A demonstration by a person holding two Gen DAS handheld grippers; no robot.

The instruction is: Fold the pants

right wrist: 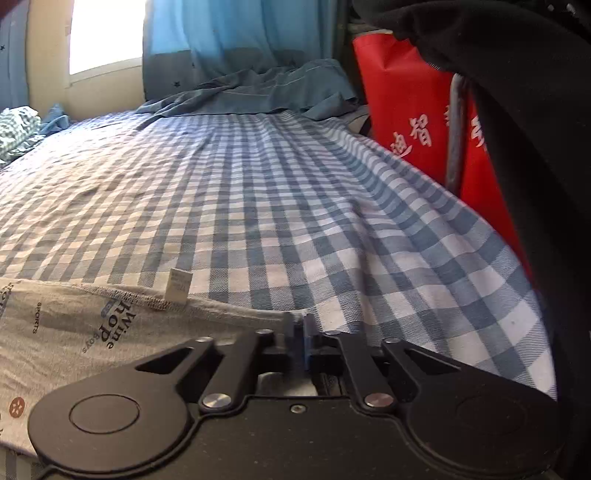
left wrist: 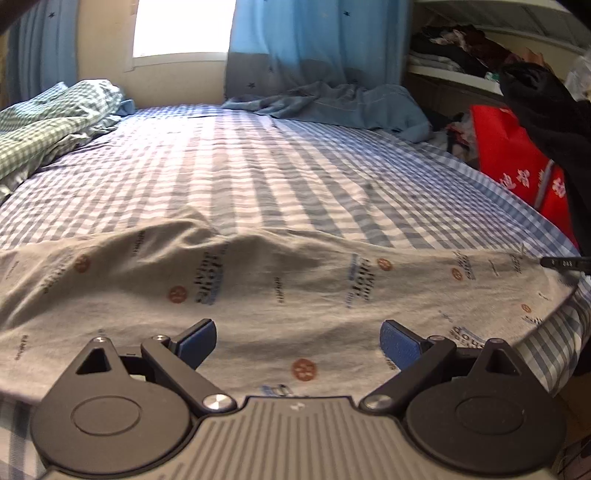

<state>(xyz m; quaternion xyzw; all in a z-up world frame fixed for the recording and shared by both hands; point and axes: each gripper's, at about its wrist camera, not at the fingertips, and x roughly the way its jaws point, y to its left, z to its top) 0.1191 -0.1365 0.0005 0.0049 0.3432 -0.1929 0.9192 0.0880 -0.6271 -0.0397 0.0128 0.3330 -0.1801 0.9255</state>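
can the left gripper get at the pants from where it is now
Probably yes. The left gripper is open right over the grey pants, with nothing between its fingers and the cloth. The right gripper is shut on the pants' far end.

Home bedroom: checked bedsheet [left wrist: 258,166], blue curtains [left wrist: 314,44], window [left wrist: 184,26], clothes shelf [left wrist: 461,55].

The pants [left wrist: 280,288] are pale grey, printed with dark and blue lettering and small rust-orange discs. The bed sheet [left wrist: 258,170] is a blue-and-white check. A crumpled cloth [left wrist: 48,122] at the far left looks green-and-white checked, though it is blurred. The curtain [left wrist: 314,40] is blue with dark stars. The bag [right wrist: 402,107] is red with white characters. The left tool [left wrist: 297,341] is black with blue pads.
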